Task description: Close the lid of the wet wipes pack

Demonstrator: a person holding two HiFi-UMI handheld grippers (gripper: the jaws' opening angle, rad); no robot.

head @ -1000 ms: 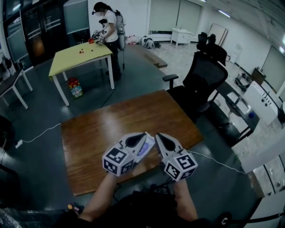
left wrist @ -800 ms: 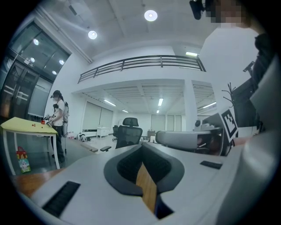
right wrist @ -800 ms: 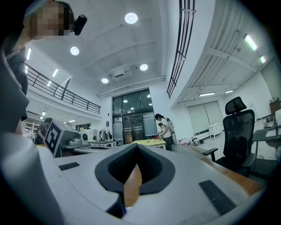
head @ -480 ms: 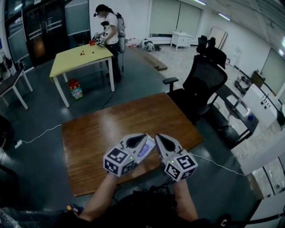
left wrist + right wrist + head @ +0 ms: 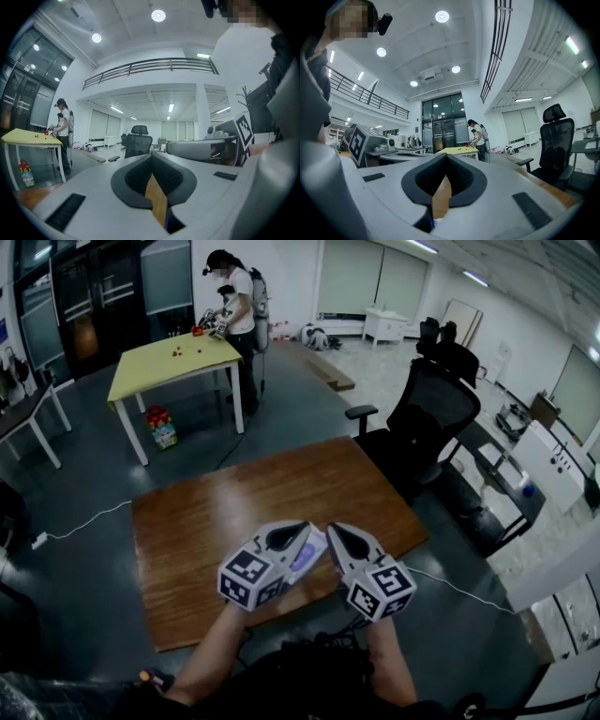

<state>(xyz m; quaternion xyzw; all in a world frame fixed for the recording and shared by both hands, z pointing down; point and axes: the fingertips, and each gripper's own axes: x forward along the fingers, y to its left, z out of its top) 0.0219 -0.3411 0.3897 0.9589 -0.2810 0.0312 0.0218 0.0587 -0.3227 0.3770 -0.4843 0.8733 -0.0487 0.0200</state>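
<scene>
Your left tool (image 5: 305, 527) and right tool (image 5: 332, 527) hung side by side over the near edge of the wooden table (image 5: 206, 521), each with its jaws pressed together on nothing. The wet wipes pack (image 5: 306, 557) showed as a pale patch between them, mostly hidden. Beyond stood a black office chair (image 5: 433, 409).

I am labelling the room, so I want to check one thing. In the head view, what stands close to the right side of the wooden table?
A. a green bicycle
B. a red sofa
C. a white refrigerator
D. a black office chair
D: a black office chair stands next to the right side of the wooden table.
</scene>
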